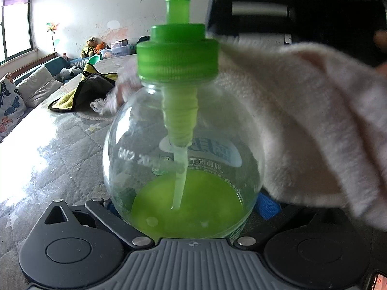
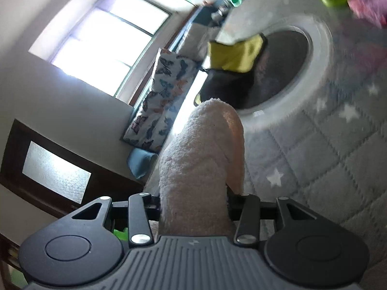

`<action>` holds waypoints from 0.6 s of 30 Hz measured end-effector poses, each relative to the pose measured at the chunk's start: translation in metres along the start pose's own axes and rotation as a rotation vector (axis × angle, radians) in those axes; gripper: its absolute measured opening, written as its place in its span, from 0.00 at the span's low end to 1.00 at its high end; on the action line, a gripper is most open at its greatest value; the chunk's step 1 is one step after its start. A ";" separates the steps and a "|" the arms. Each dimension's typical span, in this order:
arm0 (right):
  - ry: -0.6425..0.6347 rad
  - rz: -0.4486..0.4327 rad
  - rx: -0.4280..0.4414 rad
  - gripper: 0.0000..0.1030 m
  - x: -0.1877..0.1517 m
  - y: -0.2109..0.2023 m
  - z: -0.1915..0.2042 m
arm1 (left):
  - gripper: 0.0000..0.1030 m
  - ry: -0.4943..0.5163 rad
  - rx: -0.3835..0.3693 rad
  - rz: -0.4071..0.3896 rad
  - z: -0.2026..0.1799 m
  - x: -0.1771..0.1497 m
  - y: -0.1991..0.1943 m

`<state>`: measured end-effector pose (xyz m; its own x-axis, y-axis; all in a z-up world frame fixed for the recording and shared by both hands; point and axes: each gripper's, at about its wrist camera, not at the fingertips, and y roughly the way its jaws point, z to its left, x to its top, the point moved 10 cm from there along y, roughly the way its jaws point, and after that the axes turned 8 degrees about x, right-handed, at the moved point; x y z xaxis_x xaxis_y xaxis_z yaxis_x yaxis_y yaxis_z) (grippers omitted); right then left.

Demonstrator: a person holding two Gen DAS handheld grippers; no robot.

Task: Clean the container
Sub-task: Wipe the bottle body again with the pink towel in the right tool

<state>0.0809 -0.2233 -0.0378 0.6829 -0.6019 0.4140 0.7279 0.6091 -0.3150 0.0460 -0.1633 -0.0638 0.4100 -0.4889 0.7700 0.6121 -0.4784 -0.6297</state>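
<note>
In the left wrist view a clear round pump bottle with a green cap and green liquid at the bottom fills the middle. My left gripper is shut on the bottle's lower body; a blue pad shows at its right. A white towel presses against the bottle's right side and shoulder, with my right gripper's dark body above it. In the right wrist view my right gripper is shut on the white towel, which stands up between the jaws.
A yellow and grey cloth lies on the quilted star-pattern table behind the bottle; it also shows in the right wrist view. A sofa with a butterfly cushion runs along the left, under a window.
</note>
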 end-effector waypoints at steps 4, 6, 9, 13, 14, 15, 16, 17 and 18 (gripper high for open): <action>0.023 0.008 -0.027 0.43 -0.004 0.003 -0.017 | 1.00 0.000 0.000 0.000 0.002 0.000 0.001; 0.030 0.010 -0.040 0.43 -0.005 0.002 -0.023 | 1.00 0.000 0.000 0.000 0.002 0.000 0.001; -0.002 0.018 -0.104 0.43 -0.010 0.002 -0.031 | 1.00 0.001 0.001 0.000 0.003 0.001 0.002; -0.043 0.028 -0.182 0.43 -0.020 0.000 -0.041 | 1.00 0.003 0.003 0.000 0.003 0.001 0.004; -0.049 0.026 -0.189 0.43 -0.022 -0.001 -0.042 | 1.00 0.004 0.003 0.000 0.003 0.001 0.004; -0.057 0.024 -0.197 0.43 -0.023 -0.003 -0.042 | 1.00 0.004 0.003 0.000 0.003 0.001 0.005; -0.070 0.021 -0.210 0.43 -0.025 -0.006 -0.041 | 1.00 0.005 0.004 0.000 0.003 0.001 0.005; -0.084 0.021 -0.223 0.43 -0.027 -0.008 -0.039 | 1.00 0.006 0.006 -0.001 0.002 0.001 0.005; -0.102 0.022 -0.240 0.43 -0.029 -0.010 -0.038 | 1.00 0.005 0.012 0.001 0.001 0.001 0.006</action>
<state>0.0561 -0.2308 -0.0790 0.6974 -0.5276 0.4851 0.7155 0.4736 -0.5136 0.0508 -0.1654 -0.0663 0.4074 -0.4933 0.7685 0.6196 -0.4689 -0.6295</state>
